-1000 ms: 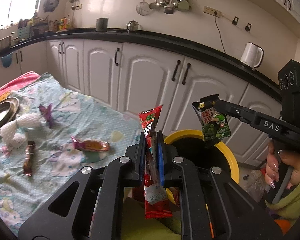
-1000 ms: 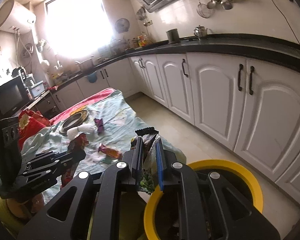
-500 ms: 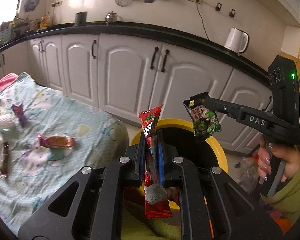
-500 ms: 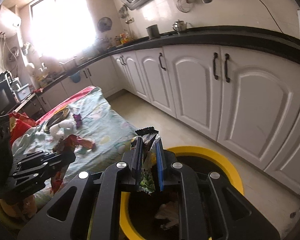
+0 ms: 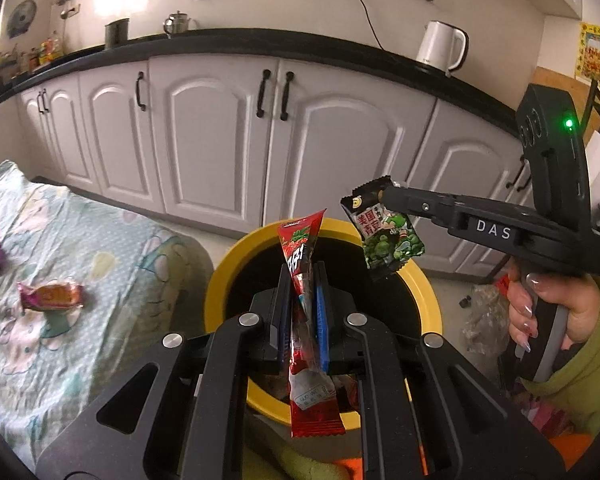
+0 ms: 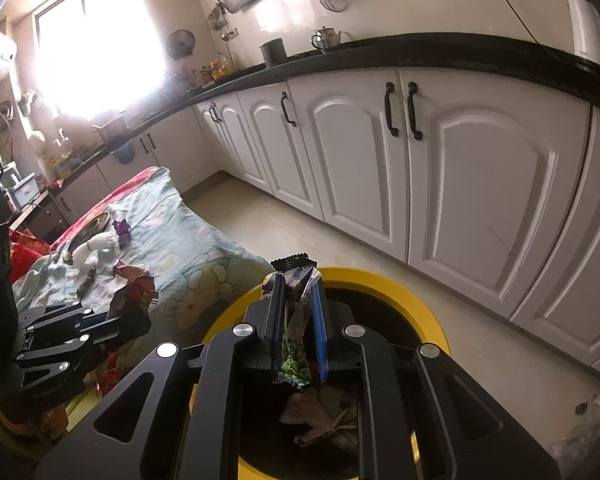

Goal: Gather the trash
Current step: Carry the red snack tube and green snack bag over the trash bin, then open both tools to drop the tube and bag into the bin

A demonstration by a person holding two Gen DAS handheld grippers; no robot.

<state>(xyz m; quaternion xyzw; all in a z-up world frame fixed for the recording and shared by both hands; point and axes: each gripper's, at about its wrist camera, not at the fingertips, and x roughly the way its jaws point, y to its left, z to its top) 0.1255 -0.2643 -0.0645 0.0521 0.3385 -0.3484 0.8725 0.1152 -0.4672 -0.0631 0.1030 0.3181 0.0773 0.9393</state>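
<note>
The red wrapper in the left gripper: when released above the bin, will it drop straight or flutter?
The red wrapper, pinched mid-length, looks thin, flat and probably light, so it may flutter. Its ends stay fairly straight, suggesting some stiffness. The yellow-rimmed bin gapes wide below it.

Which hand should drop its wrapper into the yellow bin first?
Probably the right. The right gripper holds the green wrapper directly above the yellow bin's dark opening. The left gripper has the red wrapper nearer the bin's close rim, so it might miss.
</note>
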